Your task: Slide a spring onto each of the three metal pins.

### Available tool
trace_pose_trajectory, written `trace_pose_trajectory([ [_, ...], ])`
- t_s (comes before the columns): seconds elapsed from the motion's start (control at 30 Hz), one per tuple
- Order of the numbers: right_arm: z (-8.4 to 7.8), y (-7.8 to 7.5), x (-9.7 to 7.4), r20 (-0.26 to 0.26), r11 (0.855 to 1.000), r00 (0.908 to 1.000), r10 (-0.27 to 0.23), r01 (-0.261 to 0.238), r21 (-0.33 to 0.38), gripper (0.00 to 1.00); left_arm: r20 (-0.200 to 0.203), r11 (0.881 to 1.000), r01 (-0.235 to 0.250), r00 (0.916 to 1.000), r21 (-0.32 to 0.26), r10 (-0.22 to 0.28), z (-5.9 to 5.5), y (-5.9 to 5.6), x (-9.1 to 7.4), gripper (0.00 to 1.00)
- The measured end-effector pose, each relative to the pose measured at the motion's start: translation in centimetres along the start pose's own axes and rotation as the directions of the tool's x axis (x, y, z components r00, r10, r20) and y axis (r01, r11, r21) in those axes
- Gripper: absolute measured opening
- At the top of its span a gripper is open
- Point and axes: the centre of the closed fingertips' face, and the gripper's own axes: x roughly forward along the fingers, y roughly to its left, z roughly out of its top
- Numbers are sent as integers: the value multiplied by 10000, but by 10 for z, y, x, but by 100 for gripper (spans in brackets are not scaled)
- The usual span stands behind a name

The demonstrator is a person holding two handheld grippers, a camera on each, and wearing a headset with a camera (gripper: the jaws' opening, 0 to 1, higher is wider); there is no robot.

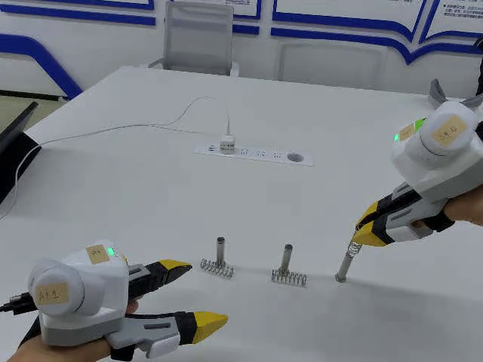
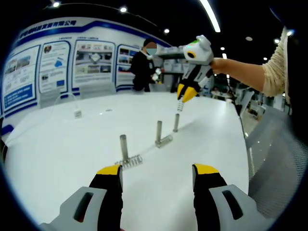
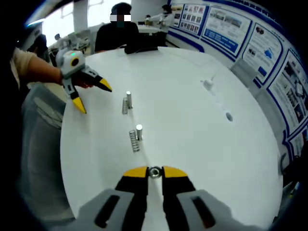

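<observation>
One spring [image 3: 154, 172] is pinched in the almost closed jaws of the right gripper [image 1: 364, 231], at the top end of the right pin [image 1: 344, 266]. Whether it has passed over the tip cannot be told. The middle pin [image 1: 286, 258] and the left pin [image 1: 220, 250] stand upright and bare. A second spring [image 1: 289, 278] lies flat at the foot of the middle pin, and a third spring [image 1: 216, 268] lies at the foot of the left one. The left gripper [image 1: 204, 294] hovers near the bench's close edge, its jaws wide apart and empty.

The bench [image 1: 113, 196] is plain white. Behind it runs a white wall with blue bands [image 1: 339, 34] and posters whose print is too small to read. Tan stickers [image 1: 53, 292] on both grippers carry handwriting that cannot be read.

Farther back on the bench lies a power strip [image 1: 253, 154] with a white plug [image 1: 227, 142] and a thin cable [image 1: 113, 130]. A grey chair [image 1: 198, 36] stands at the far edge and a dark object [image 1: 11, 154] at the left edge. In the left gripper view a person [image 2: 143, 67] stands by the posters.
</observation>
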Motion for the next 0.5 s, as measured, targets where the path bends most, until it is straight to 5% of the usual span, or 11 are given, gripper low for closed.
trace_pose_trajectory([
  [0.5, -4, -2, 10, -191, 9999, 9998, 79, -76, 116, 12, 25, 10000, -23, 10000, -74, 23, -1, 2, 0, 59],
])
